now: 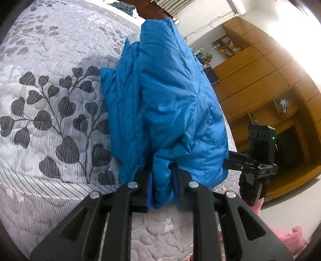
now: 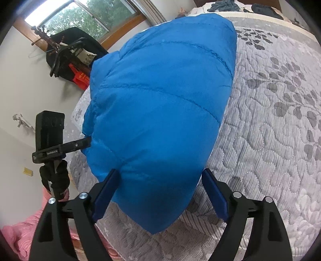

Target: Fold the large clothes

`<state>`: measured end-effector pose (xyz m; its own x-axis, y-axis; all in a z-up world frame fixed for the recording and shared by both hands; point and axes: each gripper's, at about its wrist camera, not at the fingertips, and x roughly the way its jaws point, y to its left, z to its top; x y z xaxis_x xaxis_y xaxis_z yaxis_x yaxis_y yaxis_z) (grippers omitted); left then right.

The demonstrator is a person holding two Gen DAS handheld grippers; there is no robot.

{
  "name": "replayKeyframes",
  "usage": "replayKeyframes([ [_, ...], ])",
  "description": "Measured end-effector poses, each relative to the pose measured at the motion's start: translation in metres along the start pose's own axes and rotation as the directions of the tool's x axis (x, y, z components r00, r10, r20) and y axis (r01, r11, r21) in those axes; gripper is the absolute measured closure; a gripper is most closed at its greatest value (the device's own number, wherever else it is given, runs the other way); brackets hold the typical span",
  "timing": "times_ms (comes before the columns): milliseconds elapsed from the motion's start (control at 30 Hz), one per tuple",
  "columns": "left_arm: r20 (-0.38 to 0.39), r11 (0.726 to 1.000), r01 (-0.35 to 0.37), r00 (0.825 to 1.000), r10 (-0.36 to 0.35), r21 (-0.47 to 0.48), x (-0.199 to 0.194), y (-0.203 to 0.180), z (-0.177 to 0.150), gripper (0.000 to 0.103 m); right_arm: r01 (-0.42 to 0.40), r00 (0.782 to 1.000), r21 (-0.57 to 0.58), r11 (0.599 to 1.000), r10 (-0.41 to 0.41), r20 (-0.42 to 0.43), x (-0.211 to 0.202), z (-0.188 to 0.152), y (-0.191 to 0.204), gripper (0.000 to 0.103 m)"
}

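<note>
A puffy blue quilted jacket (image 1: 170,96) lies bunched near the edge of a bed with a grey leaf-patterned quilt (image 1: 50,112). My left gripper (image 1: 162,176) is shut on a thick fold of the jacket at its near end. The right gripper (image 1: 258,160) shows at the right of that view, one finger reaching in behind the jacket. In the right wrist view the jacket (image 2: 160,104) fills the middle. My right gripper (image 2: 160,180) stands wide open, its blue pads (image 2: 106,192) on either side of the jacket's near corner. The left gripper (image 2: 50,140) appears there at the left.
The bed edge runs under both grippers, with pink fabric (image 2: 20,237) just beyond it. Wooden cabinets (image 1: 260,76) stand past the bed. A window and a rack with dark clothes (image 2: 66,56) are on the other side. Dark clothes (image 2: 224,6) lie at the bed's far end.
</note>
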<state>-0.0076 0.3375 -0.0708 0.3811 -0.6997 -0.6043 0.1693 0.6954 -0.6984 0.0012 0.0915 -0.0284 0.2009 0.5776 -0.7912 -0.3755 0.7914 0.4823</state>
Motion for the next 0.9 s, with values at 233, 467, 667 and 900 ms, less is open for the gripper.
replayKeyframes([
  [233, 0.035, 1.0, -0.001, 0.999, 0.001, -0.013, -0.015, -0.018, 0.002, 0.069, -0.016, 0.999, 0.001, 1.0, 0.016, 0.029, -0.014, -0.004, -0.006, 0.019],
  [467, 0.144, 0.995, -0.078, 0.987, 0.067, 0.069, -0.045, -0.055, 0.008, 0.033, -0.046, 0.996, 0.015, 0.999, 0.045, 0.077, -0.037, -0.006, -0.016, 0.019],
  [667, 0.195, 0.988, -0.115, 0.976, 0.094, 0.102, -0.056, -0.069, 0.027, 0.029, -0.083, 0.989, 0.042, 0.996, 0.077, 0.13, -0.059, -0.004, -0.032, 0.018],
  [900, 0.172, 0.978, -0.148, 0.978, 0.122, 0.146, -0.04, -0.079, 0.052, 0.027, -0.135, 0.975, 0.08, 0.988, 0.118, 0.19, -0.07, 0.012, -0.044, 0.015],
])
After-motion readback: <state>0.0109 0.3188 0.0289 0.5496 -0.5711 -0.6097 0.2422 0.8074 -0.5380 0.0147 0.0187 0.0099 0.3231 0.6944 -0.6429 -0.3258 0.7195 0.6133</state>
